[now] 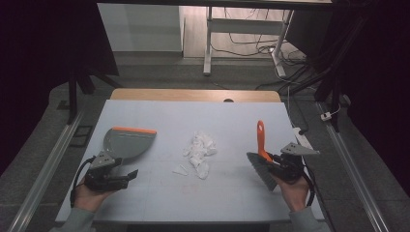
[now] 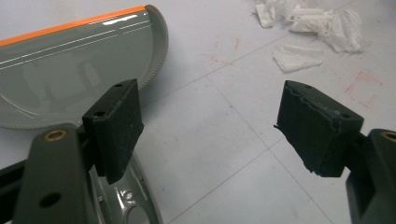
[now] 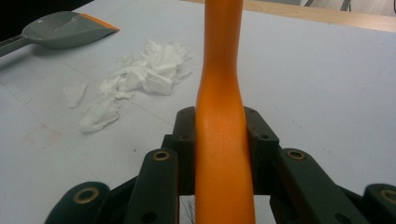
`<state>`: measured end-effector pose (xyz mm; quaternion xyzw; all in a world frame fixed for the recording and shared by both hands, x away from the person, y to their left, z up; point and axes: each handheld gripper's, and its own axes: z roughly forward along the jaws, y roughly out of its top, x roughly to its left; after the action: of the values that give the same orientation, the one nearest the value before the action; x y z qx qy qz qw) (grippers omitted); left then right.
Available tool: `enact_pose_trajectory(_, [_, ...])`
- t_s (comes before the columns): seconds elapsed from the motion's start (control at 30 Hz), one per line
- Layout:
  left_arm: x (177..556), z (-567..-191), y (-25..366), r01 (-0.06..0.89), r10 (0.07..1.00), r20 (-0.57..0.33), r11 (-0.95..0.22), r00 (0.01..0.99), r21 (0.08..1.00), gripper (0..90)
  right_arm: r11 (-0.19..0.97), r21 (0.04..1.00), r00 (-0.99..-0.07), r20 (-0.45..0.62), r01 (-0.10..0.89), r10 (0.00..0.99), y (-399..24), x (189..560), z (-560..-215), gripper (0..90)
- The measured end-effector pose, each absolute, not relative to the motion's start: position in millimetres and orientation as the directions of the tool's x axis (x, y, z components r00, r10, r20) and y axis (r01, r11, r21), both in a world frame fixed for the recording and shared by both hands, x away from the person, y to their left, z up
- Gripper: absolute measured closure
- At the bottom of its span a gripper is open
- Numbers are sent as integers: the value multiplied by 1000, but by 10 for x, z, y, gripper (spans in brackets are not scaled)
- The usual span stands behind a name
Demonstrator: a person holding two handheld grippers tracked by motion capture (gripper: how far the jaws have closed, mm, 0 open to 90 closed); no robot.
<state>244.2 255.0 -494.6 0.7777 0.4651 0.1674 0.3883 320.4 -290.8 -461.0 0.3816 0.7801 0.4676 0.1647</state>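
Right gripper view: right tongs pinching the brush by its smooth orange handle, high view adding its dark bristles, right of the torn tissue, left tongs spread, empty, beside the grey dustpan.

This looks like a lab or recording room set up for filming handling work, not a home. The white surface stands alone on grey carpet, with metal rails running along the floor at the left and right edges of the frame. Black drapes close off the upper left and upper right. At the top centre, loose cables trail under a white-legged desk, which may be a workstation.
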Motion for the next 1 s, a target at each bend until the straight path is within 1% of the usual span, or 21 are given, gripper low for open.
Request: enact_pose_trajectory(1.0, [2416, -4882, 2530, 576, 849, -98, -262, 519, 774, 238, 271, 855, -649, 96, 442, 755, -2924, 3201, -4607, 703])
